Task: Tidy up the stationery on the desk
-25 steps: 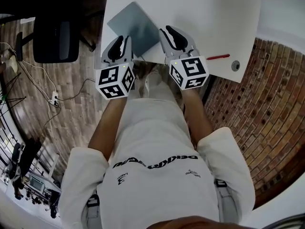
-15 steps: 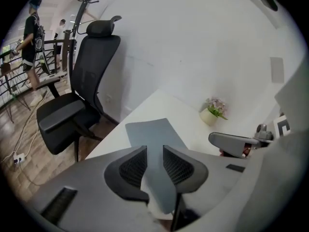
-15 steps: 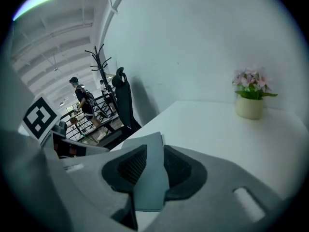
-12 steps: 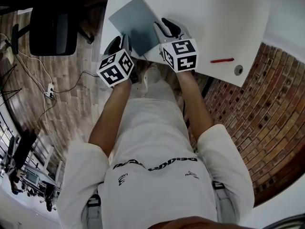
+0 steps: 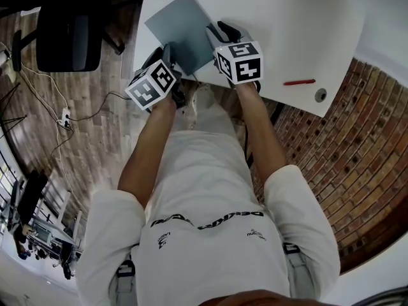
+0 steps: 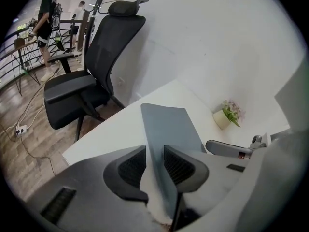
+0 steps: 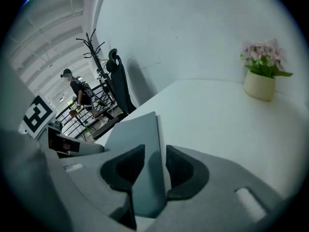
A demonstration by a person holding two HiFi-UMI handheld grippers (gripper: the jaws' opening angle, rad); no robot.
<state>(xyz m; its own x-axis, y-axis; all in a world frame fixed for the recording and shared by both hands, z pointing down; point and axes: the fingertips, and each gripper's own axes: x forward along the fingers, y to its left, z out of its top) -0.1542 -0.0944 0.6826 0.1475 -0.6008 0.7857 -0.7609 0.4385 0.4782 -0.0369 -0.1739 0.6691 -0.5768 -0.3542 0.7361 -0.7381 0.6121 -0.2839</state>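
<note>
My left gripper (image 6: 153, 152), right gripper (image 7: 154, 152) — jaws just opened wide, notebook (image 5: 182, 27) edge loose between them. Crooked pull-back could snag it — drag it off desk (image 5: 280, 24).

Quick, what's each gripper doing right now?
Left gripper: open, jaws just opening, grey folder between them.
Right gripper: open, jaws just opening, grey folder between them.

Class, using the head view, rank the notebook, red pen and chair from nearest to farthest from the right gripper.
1. Notebook: between the right gripper's jaws, which have just been opening.
2. Red pen: on the desk, to the gripper's right.
3. Chair: off the desk, far left.
</note>
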